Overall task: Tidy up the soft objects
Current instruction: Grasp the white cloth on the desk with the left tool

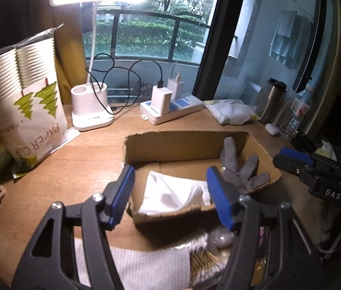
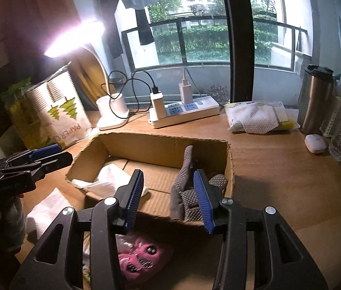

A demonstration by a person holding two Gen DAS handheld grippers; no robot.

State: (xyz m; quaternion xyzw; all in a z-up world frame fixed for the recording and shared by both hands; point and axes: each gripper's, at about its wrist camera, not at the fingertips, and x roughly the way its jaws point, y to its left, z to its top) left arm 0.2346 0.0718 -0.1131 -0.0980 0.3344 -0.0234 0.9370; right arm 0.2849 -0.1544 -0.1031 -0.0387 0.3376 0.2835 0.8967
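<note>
Both tongs, left (image 1: 170, 195) and right (image 2: 168, 198), are hanging wide open and empty over the cardboard box (image 2: 156, 148). The pink plush toy (image 2: 136, 261) is lying on the desk (image 2: 279, 169) before it: light, squashy, best pinched mid-body.

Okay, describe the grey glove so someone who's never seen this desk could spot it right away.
Find the open cardboard box in the middle of the wooden desk. The grey glove sits at its right end, fingers propped against the box wall. Its dotted grey grip texture sets it apart from the plain white cloth at the box's left end.
</note>
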